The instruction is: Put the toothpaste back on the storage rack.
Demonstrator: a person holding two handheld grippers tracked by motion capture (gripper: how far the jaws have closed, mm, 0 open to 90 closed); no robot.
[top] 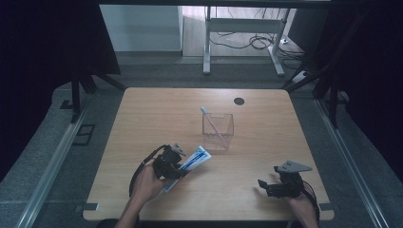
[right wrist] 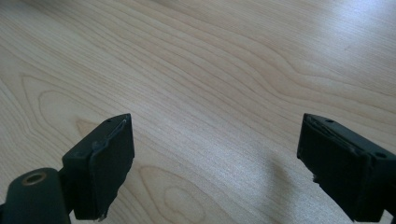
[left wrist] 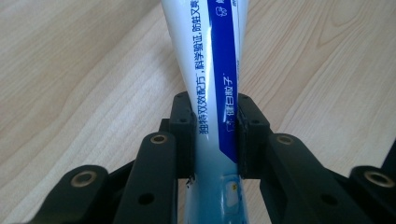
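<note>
Here, left gripper [left wrist: 215, 140] pinches toothpaste tube [left wrist: 212, 70] over near table [top: 142, 114] edge, long axis angled up-right toward clear holder [top: 217, 131] with toothbrush [top: 212, 124]. Blue-white label, Chinese print, brand seemingly unreadable. Right gripper [right wrist: 215, 163] gapes wide, nothing between.

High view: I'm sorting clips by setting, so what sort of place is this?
Probably a lab or recording workspace, not a home: a bare wooden table fenced by dark curtains, metal rails on the grey floor, and loose cables under a desk frame behind.
</note>
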